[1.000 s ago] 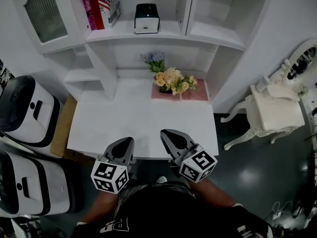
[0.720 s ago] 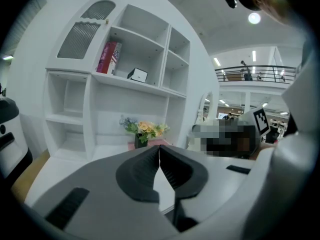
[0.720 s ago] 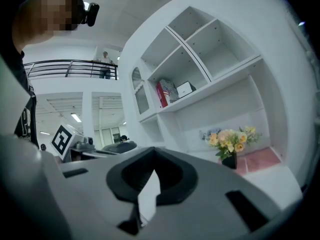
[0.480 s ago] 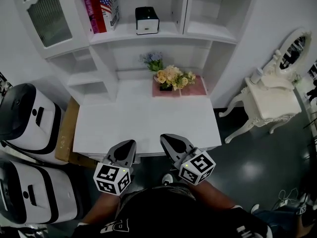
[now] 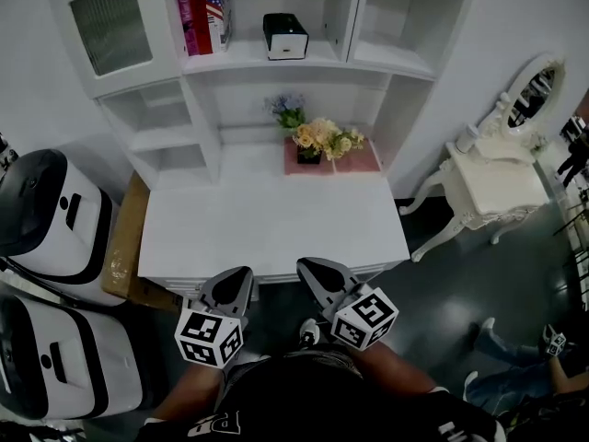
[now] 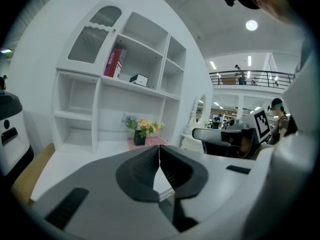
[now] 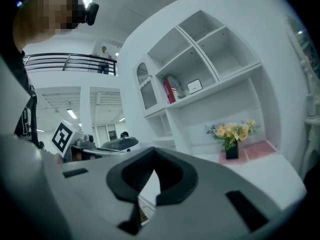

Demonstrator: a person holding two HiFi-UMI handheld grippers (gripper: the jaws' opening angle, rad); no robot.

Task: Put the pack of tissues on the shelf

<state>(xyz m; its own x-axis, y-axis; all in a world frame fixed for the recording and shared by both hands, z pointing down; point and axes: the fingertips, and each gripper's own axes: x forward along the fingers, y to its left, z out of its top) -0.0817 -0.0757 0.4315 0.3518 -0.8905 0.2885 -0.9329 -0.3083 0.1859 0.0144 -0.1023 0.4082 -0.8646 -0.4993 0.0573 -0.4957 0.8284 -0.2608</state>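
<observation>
- The left gripper (image 5: pixel 242 273) hangs just off the near edge of the white desk (image 5: pixel 276 228), its jaws pressed together with nothing between them.
- The right gripper (image 5: pixel 305 266) sits just beside it, tips over that same front edge; its jaws are closed too, and empty.
- The pack of tissues (image 5: pixel 285 36), a black-and-white box, stands upright on the shelf (image 5: pixel 248 60) above the desk, well away from both grippers.
- Red books (image 5: pixel 198 7) lean at the left end of that shelf, near the pack but apart from it.
- At the back of the desk, a bunch of flowers (image 5: pixel 322 141) stands on a pink mat (image 5: pixel 363 159).
- Over on the right there is a small white side table (image 5: pixel 497 187) with an oval mirror (image 5: pixel 529 95) behind it.
- Two white machines with black panels (image 5: pixel 46 210) stand on the floor left of the desk.
</observation>
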